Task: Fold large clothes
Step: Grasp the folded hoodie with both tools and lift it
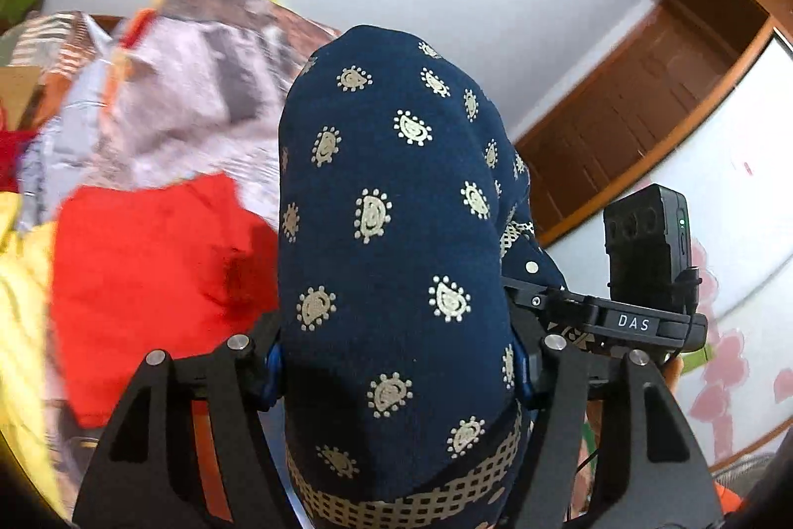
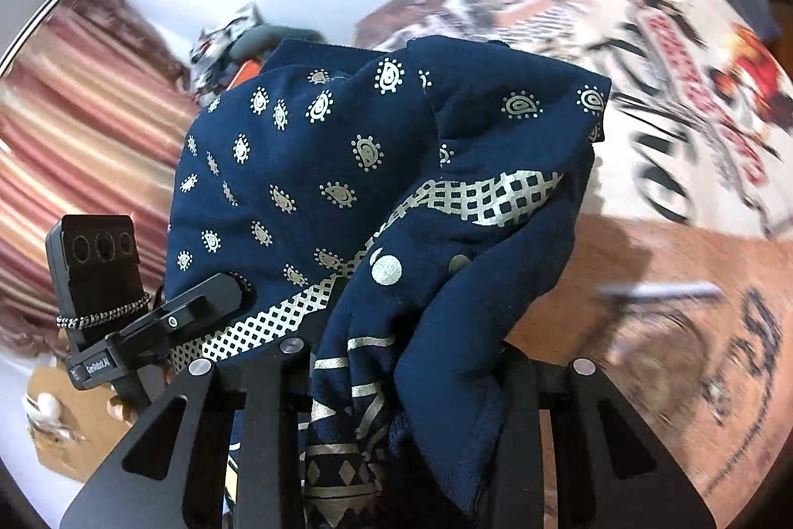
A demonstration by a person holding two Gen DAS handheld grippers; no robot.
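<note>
Navy paisley garment point(image 1: 396, 231) clamped in both jaws; "DAS" label point(image 1: 633, 323) on right gripper point(image 2: 401, 360)

Navy garment point(image 2: 347, 162) (bunched) in right gripper point(image 2: 401, 360)

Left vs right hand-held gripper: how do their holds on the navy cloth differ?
The left hand-held gripper has the navy cloth as one smooth, rounded bulge; the right hand-held gripper has it bunched in several folds. Left shows mostly paisley print; right also shows a dot and zigzag border. Both are shut on the same cloth.
</note>
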